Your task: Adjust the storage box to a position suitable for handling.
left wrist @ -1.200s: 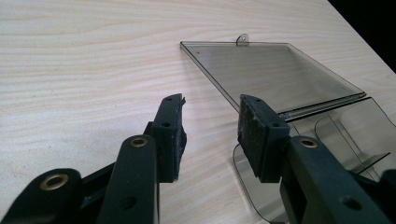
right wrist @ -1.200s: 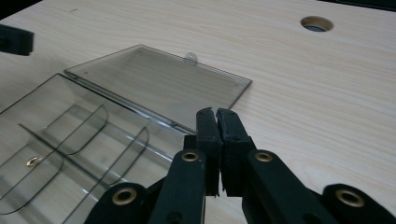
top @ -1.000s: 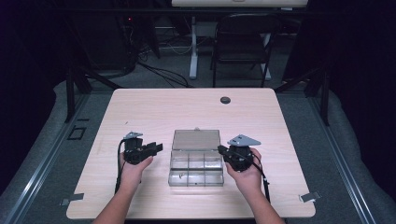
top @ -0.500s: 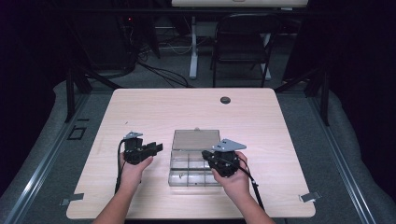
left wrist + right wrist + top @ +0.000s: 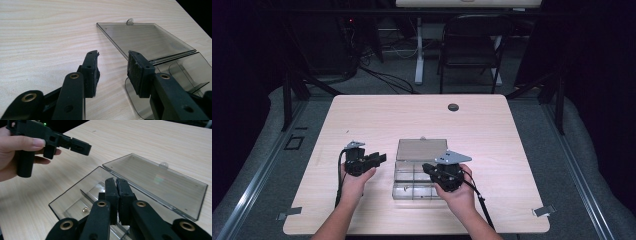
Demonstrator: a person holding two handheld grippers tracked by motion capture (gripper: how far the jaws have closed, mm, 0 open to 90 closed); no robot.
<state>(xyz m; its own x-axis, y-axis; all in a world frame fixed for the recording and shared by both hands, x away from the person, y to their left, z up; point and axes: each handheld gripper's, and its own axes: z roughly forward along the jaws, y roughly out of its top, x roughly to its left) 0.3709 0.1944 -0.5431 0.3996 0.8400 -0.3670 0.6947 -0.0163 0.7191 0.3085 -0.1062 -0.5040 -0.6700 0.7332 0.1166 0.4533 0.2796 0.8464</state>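
So the clear compartment box (image 5: 414, 182) sits on the counter (image 5: 512, 150) a bit toward our side of the middle, with its lid (image 5: 422, 149) flipped open and lying flat on the wood behind it, hinged along the far edge. Inside we can see the dividers, and in the right gripper view there's a small brass-looking bit (image 5: 85, 209) in one of the near compartments, too tiny to say what it is. What's changed over the last second: our right gripper (image 5: 428, 169) has slid in from the box's right edge and now hangs over the open tray, fingers (image 5: 111, 192) pressed flat together with nothing between them. That reads to us like lining up to go into a compartment, maybe for that little piece, but with the fingers pinched closed they'd have to spread first before grabbing anything. The left gripper (image 5: 379, 159) hasn't budged; it's parked just off the box's left side, pointing at it, fingers (image 5: 91, 72) about halfway apart and holding nothing, with the lid's corner and the tray's rounded edge right ahead of them. Might be there to steady the box if it skids, since that light plastic will probably slide on the smooth counter. Further out there's just a small dark round thing (image 5: 453, 107) near the far edge, well away from everything.
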